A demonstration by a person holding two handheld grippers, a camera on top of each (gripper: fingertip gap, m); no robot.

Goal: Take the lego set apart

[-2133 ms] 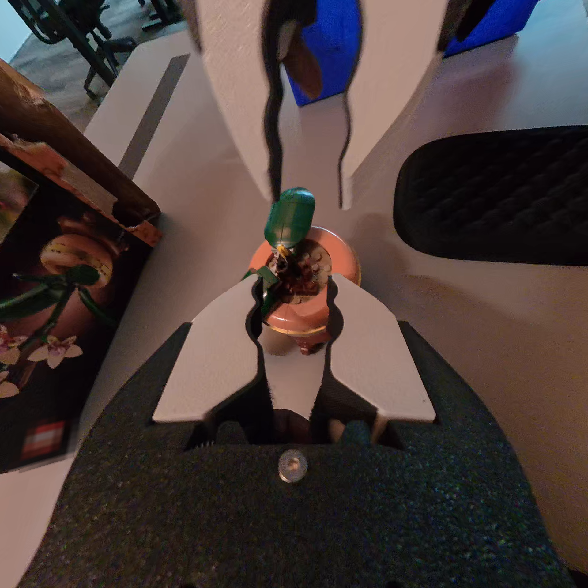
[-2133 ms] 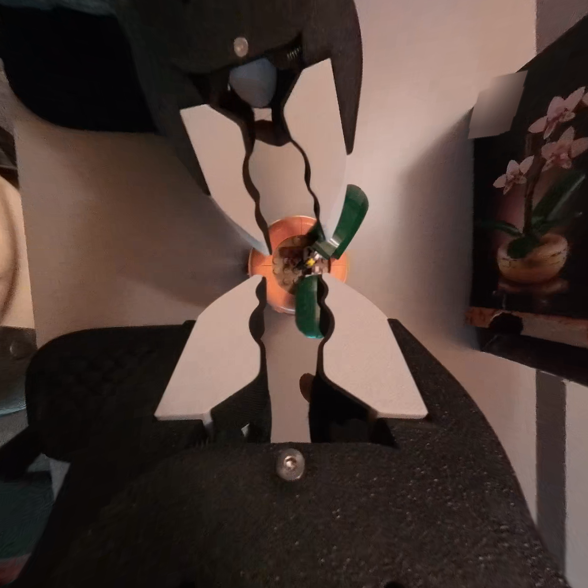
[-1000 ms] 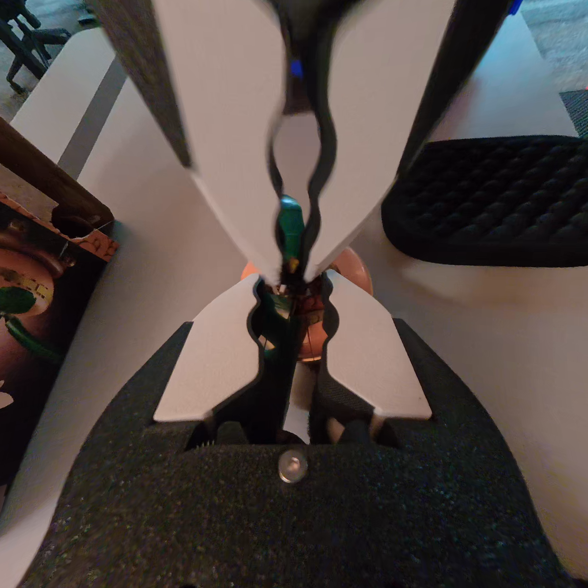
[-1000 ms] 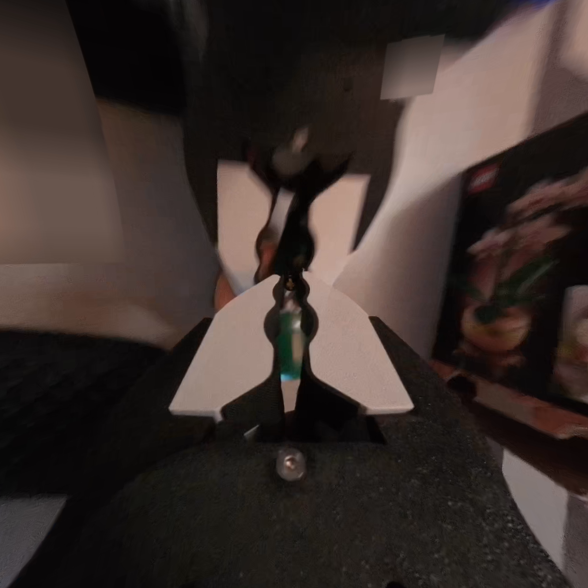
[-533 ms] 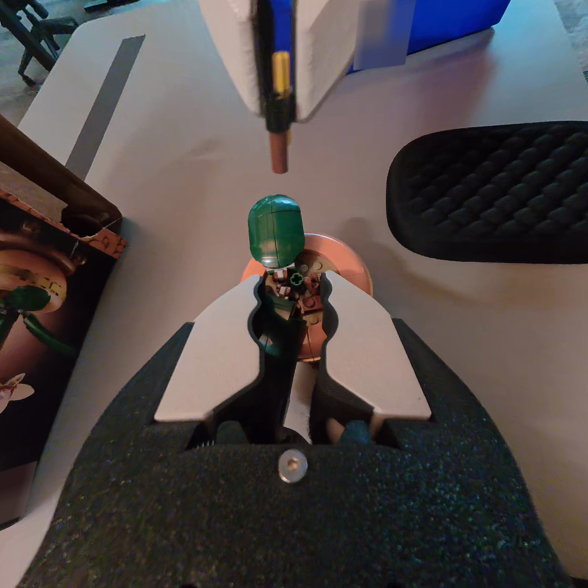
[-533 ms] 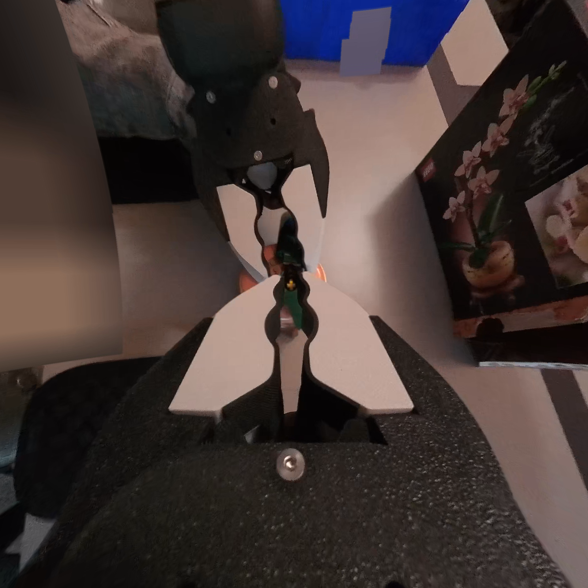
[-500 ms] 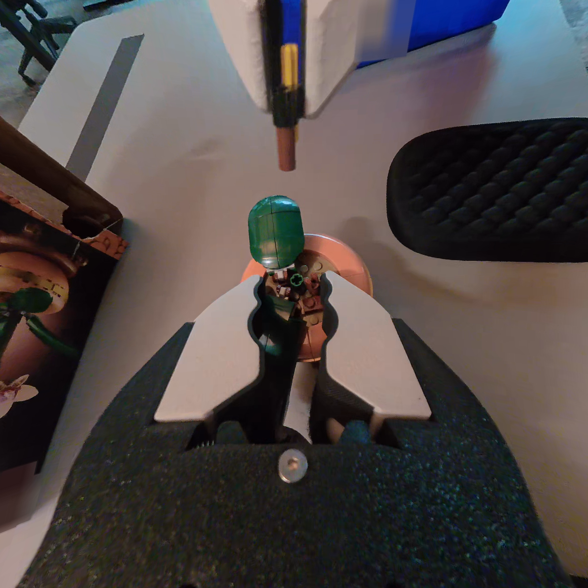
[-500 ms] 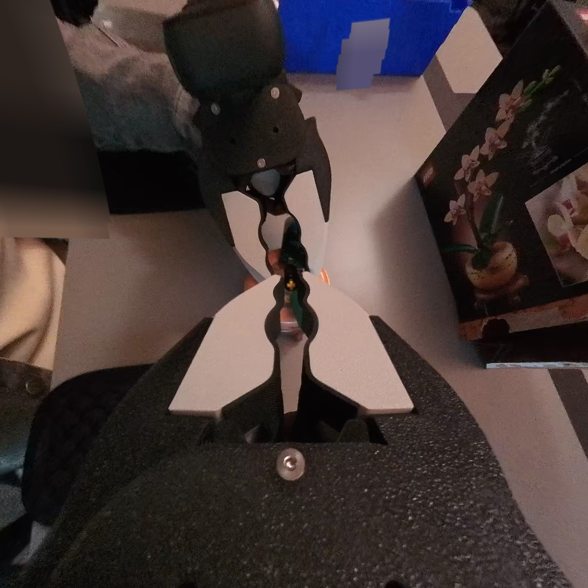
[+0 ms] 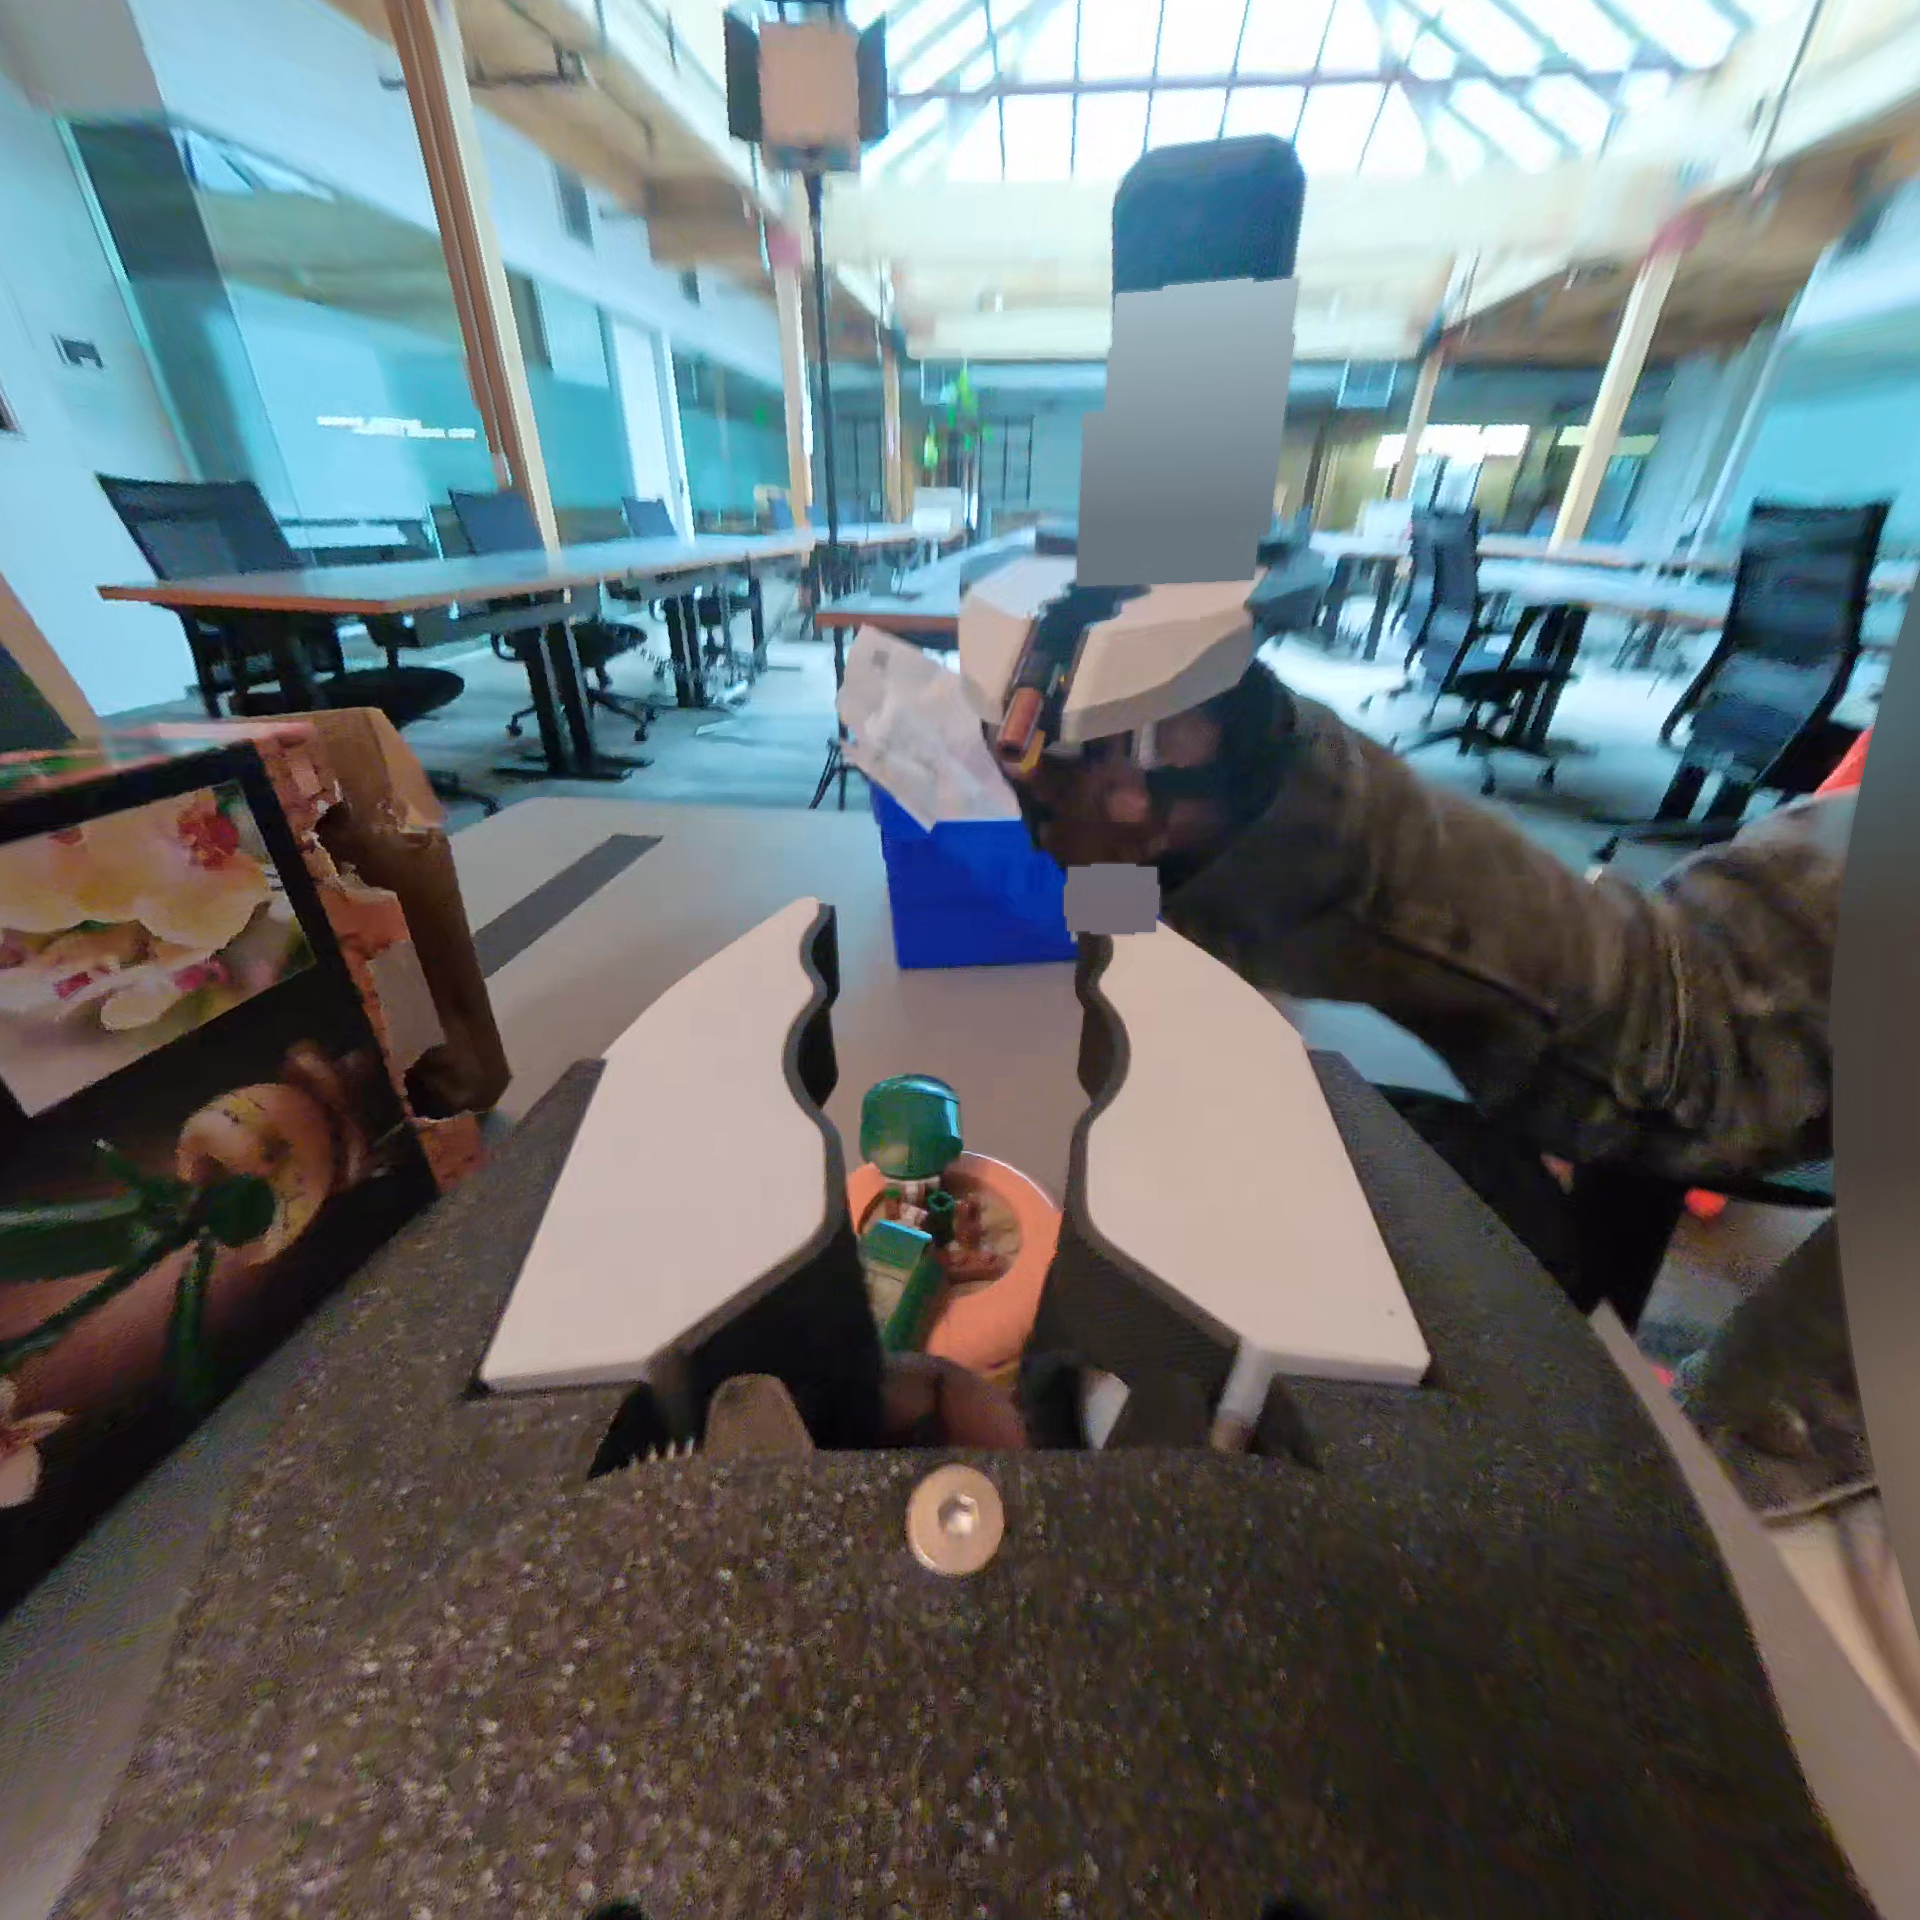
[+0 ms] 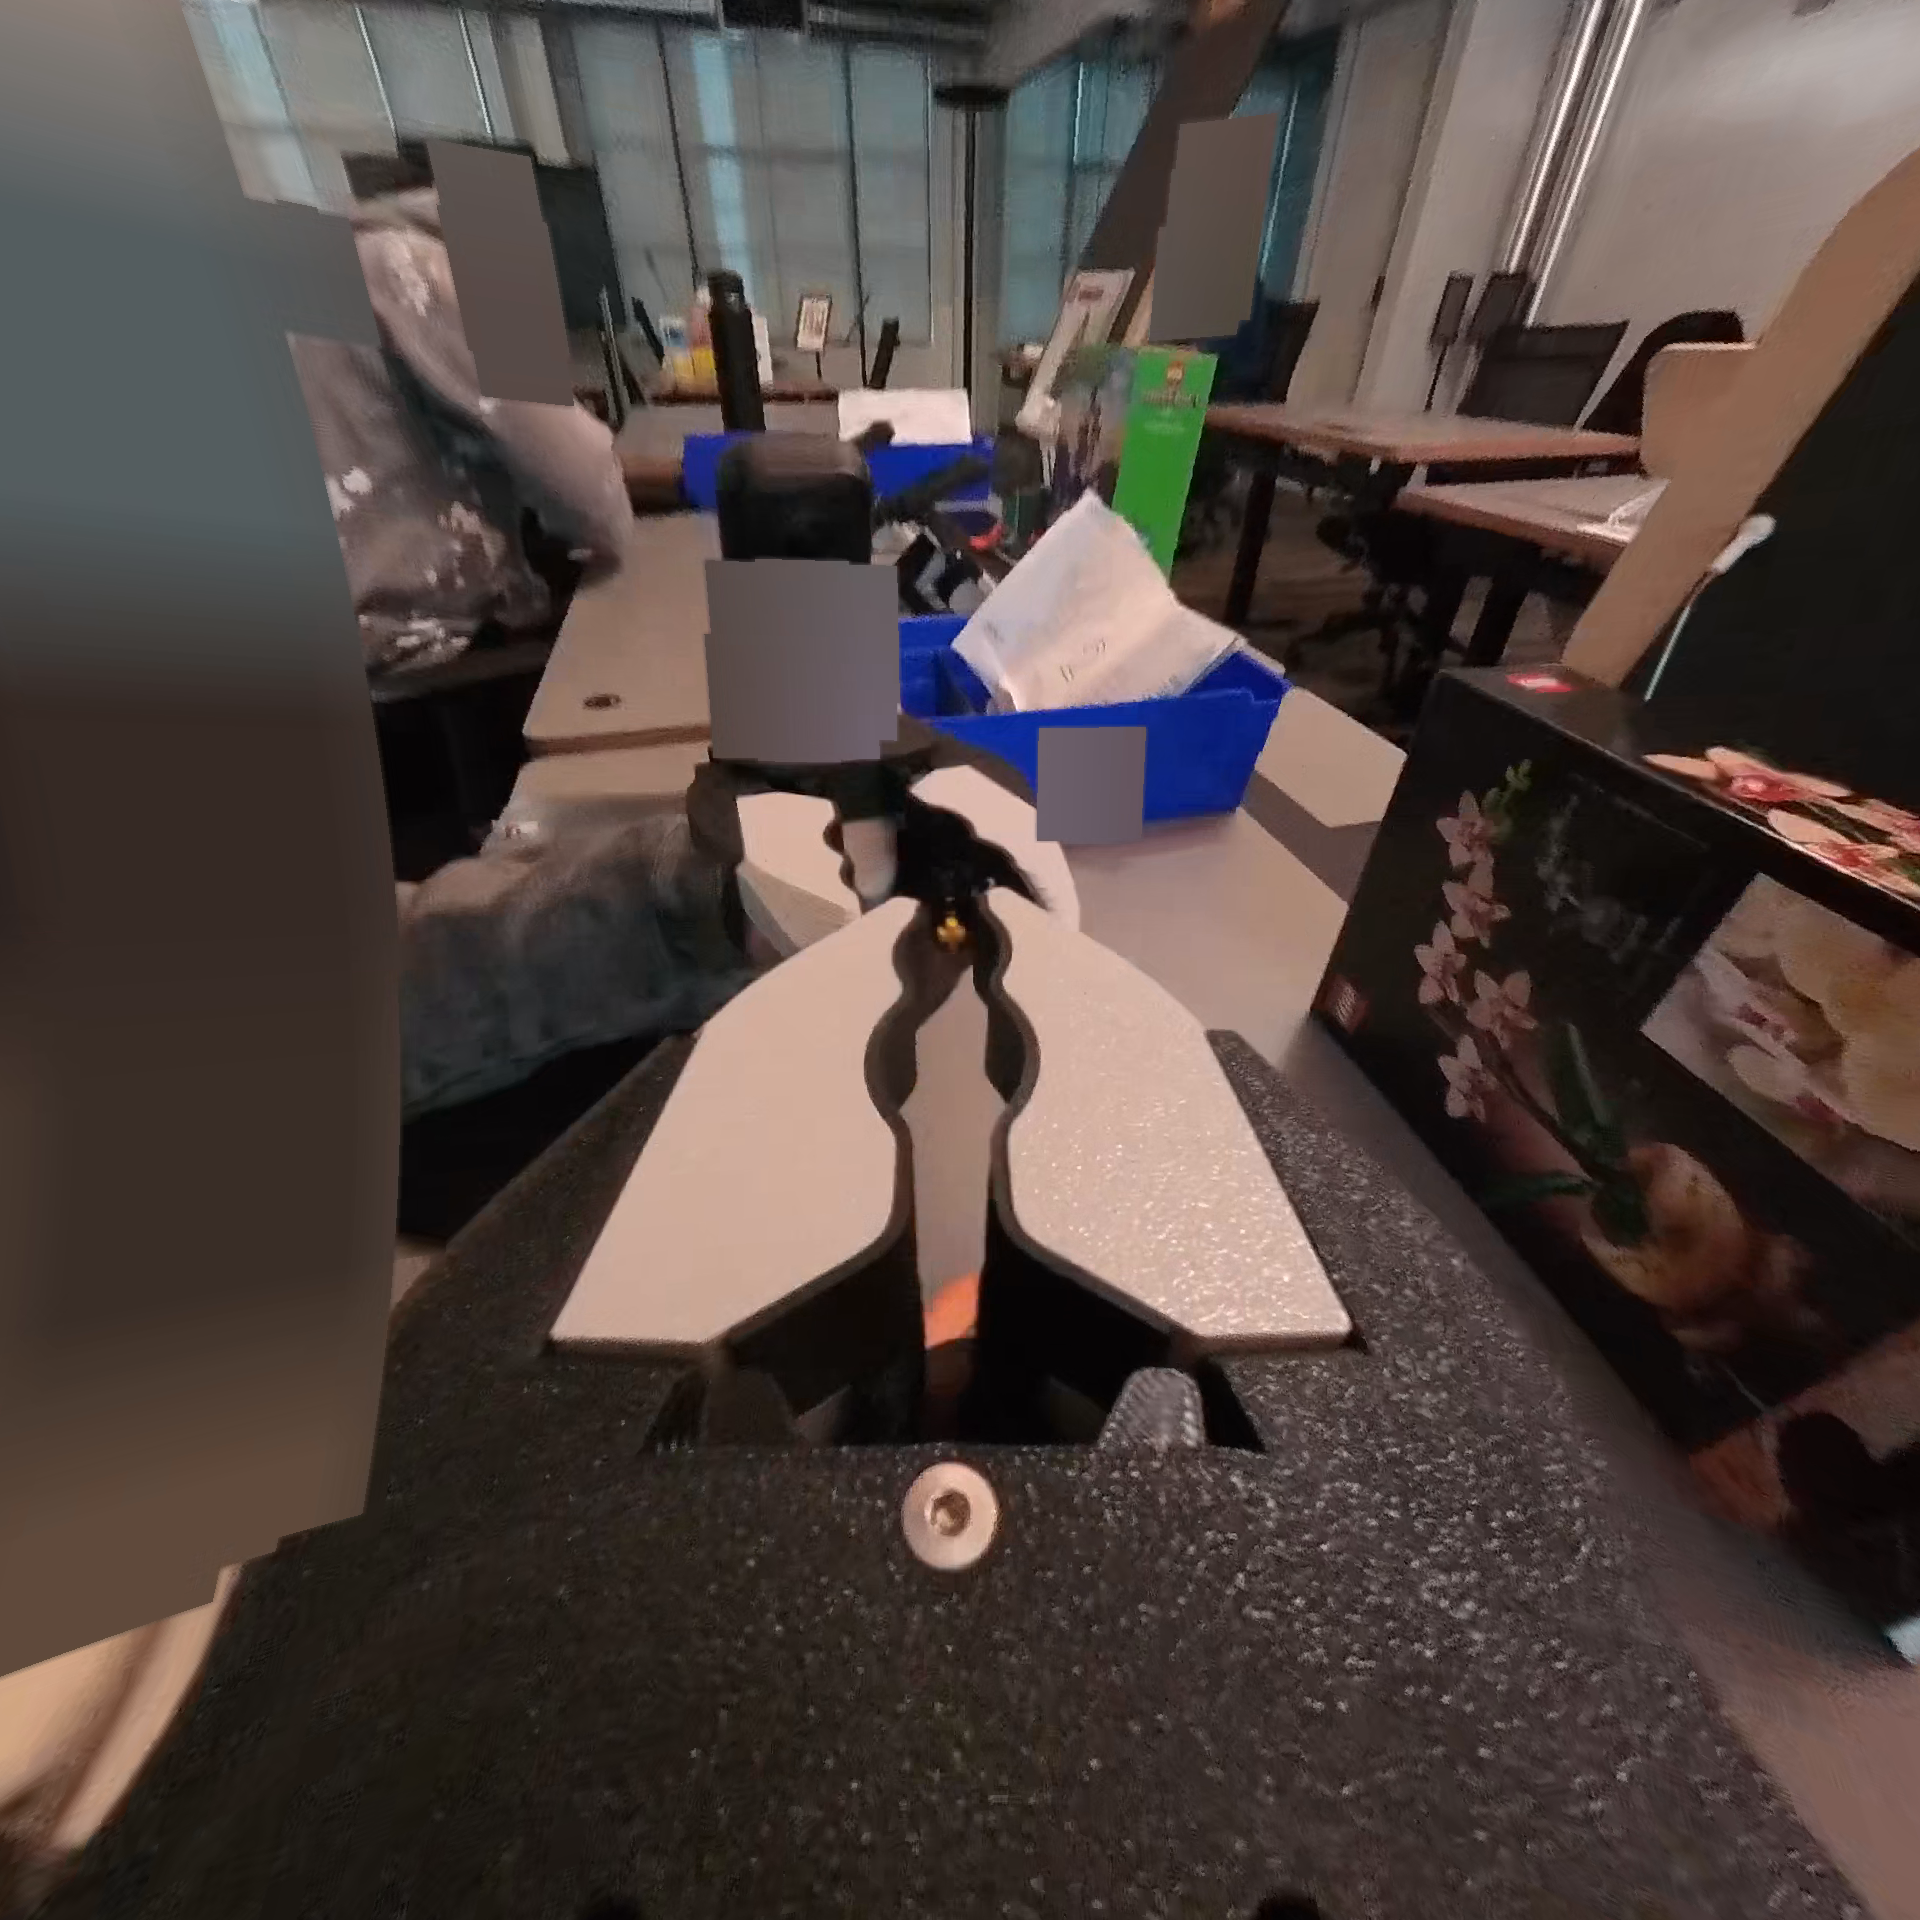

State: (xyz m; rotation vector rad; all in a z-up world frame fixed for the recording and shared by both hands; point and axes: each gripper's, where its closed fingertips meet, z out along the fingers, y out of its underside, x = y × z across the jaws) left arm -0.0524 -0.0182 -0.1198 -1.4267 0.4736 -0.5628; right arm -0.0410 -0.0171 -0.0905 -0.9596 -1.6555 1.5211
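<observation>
So we've just popped a piece off. A moment ago both tongs were nose to nose over the pot; now our right gripper [image 10: 948, 940] has pulled up and away with a small dark stem bit [image 10: 951, 883] pinched at its tips. Its fingers are nearly closed, touching only at the ends where the part sits. In the left wrist view that same part shows as a short brown rod with a yellow bit, sticking out of the white tips. One less piece on the model, and we reckon it goes down somewhere next, maybe in the blue bin [image 9: 971, 883].

Closest to us, the left gripper [image 9: 954, 971] stands open wide. The lego pot [image 9: 977, 1262] sits deep between the fingers near their roots, but we can't tell whether they actually press on it. The pot is smooth, round, salmon-coloured plastic with knobbly brown studs on top. A glossy dark green leaf [image 9: 912, 1124], rounded like a capsule, stands upright on it, and a second green leaf [image 9: 899, 1273] slopes down toward us.

Just beside on the left is the set's cardboard box [image 9: 197, 1060], dark printed card with orchid pictures and a torn, ragged edge. Farther back, the bin is hard shiny plastic with crumpled white paper [image 9: 914, 738] in it.
</observation>
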